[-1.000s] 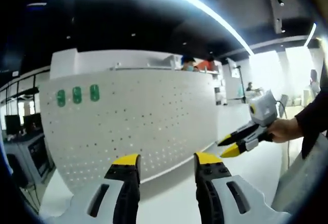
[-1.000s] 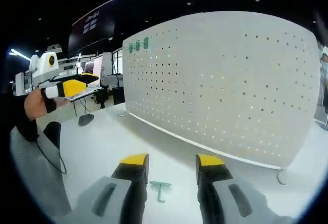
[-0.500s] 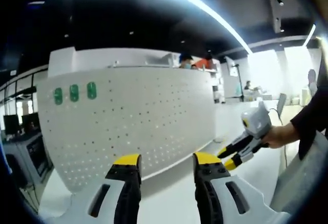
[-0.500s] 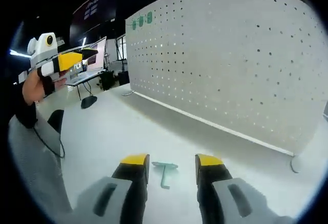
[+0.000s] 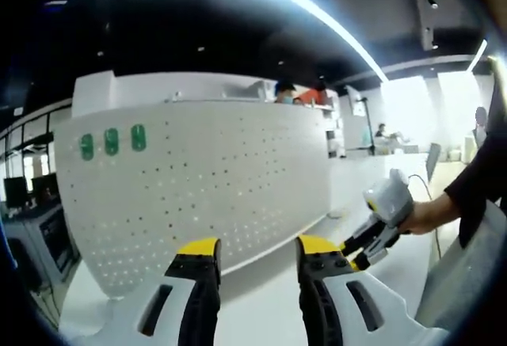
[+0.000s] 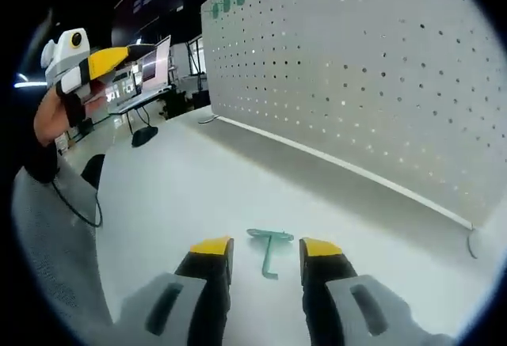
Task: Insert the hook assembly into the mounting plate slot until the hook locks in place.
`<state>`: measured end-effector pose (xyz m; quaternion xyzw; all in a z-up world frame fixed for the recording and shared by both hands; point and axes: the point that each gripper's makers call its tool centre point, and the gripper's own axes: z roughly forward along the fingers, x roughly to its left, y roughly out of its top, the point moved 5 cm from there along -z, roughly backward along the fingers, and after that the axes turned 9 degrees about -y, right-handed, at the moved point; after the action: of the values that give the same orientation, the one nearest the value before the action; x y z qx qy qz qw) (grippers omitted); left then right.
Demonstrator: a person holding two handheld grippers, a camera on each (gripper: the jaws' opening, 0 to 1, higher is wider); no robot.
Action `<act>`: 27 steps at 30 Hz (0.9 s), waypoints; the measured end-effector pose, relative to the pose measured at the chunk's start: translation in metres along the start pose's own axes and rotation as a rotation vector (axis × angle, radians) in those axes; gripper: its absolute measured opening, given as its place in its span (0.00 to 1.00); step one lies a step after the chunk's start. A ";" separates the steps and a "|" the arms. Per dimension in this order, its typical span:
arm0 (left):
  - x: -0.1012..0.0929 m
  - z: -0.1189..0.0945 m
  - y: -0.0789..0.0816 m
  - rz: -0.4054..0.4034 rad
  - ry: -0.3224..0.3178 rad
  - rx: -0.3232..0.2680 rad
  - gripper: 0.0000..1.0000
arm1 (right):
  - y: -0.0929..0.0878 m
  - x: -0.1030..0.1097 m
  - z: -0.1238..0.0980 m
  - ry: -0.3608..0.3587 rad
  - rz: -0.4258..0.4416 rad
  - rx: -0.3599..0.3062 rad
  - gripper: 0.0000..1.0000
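The white pegboard (image 6: 372, 77) stands upright on the white table (image 6: 182, 188), three green hooks (image 5: 112, 141) near its top corner. My left gripper (image 5: 249, 251) hangs open and empty before the board. My right gripper (image 6: 265, 249) is open, empty, with the teal hook (image 6: 269, 249) lying flat on the table just beyond its tips.

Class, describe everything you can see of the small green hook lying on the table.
The hook is a small teal piece, plastic by its look, shaped like a T: a short crossbar with a longer stem. It lies flat on the white table, stem pointing toward the right claw, between its open yellow-tipped jaws. Nothing grips it.
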<state>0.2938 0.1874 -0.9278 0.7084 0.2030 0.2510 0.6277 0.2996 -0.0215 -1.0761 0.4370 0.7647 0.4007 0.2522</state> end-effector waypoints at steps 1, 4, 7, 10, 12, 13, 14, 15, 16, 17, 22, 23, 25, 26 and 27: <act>0.000 0.000 0.000 0.000 -0.001 0.000 0.38 | -0.001 0.000 0.002 0.003 -0.002 0.007 0.32; -0.001 0.000 0.000 0.001 -0.001 0.002 0.38 | -0.004 0.000 0.006 0.015 -0.001 0.023 0.32; 0.000 0.000 -0.001 0.000 0.000 0.003 0.38 | -0.004 0.002 0.009 0.027 -0.003 0.032 0.32; 0.000 0.000 -0.001 -0.001 -0.001 0.004 0.38 | -0.003 0.003 0.015 0.037 -0.010 0.046 0.32; 0.000 0.000 -0.001 0.000 -0.001 0.005 0.37 | -0.003 0.003 0.019 0.045 -0.012 0.057 0.32; 0.000 0.000 -0.001 0.000 -0.002 0.005 0.37 | -0.003 0.004 0.021 0.048 -0.014 0.062 0.32; 0.000 0.000 -0.001 0.000 -0.001 0.005 0.37 | -0.002 0.004 0.022 0.053 -0.017 0.064 0.32; 0.000 0.000 -0.001 0.001 0.000 0.005 0.37 | -0.001 0.005 0.023 0.054 -0.019 0.064 0.32; 0.001 0.000 -0.001 -0.001 0.001 0.005 0.37 | 0.000 0.005 0.025 0.058 -0.020 0.068 0.32; 0.001 -0.001 -0.001 -0.002 0.003 0.005 0.37 | 0.000 0.005 0.026 0.060 -0.022 0.071 0.32; 0.003 -0.001 -0.001 -0.002 0.008 0.004 0.37 | 0.004 0.008 0.033 0.072 -0.028 0.078 0.32; 0.003 -0.001 -0.001 -0.002 0.008 0.004 0.37 | 0.005 0.009 0.034 0.076 -0.030 0.076 0.32; 0.003 -0.002 -0.001 -0.002 0.010 0.004 0.37 | 0.007 0.012 0.036 0.084 -0.035 0.075 0.32; 0.003 -0.002 -0.001 -0.003 0.011 0.005 0.37 | 0.008 0.013 0.037 0.087 -0.037 0.074 0.32; 0.004 -0.002 -0.001 -0.004 0.012 0.005 0.37 | 0.010 0.015 0.038 0.093 -0.041 0.072 0.32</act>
<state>0.2956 0.1911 -0.9285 0.7080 0.2086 0.2535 0.6253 0.3245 0.0096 -1.0892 0.4109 0.7985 0.3874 0.2087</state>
